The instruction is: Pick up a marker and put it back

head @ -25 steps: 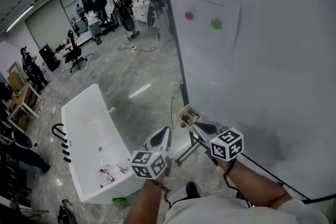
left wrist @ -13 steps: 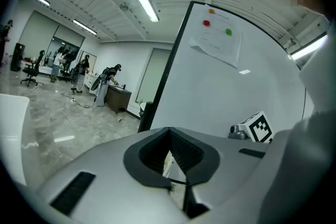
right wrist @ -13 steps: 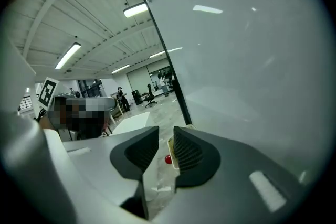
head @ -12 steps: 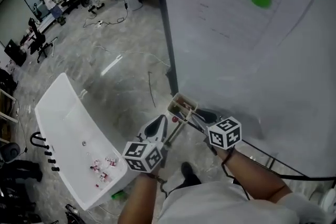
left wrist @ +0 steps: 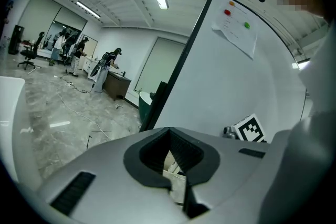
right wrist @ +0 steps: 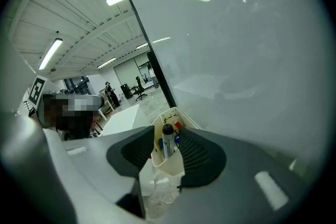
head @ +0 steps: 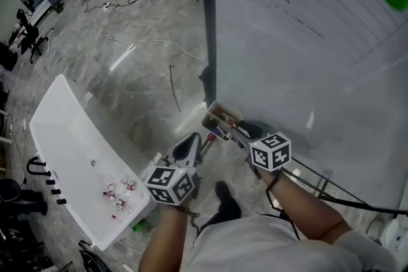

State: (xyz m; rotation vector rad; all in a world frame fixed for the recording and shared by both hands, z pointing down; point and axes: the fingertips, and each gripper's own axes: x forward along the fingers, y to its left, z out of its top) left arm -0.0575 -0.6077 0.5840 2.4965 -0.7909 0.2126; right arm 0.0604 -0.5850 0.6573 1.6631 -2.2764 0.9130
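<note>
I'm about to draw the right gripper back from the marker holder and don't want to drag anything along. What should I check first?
1. Marker stands inside the holder: ok.
2. Right gripper jaws are opening, with the marker between them and a gap at each pad: ok.
3. Left gripper is shut, holds nothing and sits apart from the holder: ok.
4. Other markers sit low in the holder, below the jaws: ok.
5. Holder is firmly fixed at the whiteboard edge: cannot tell.
</note>
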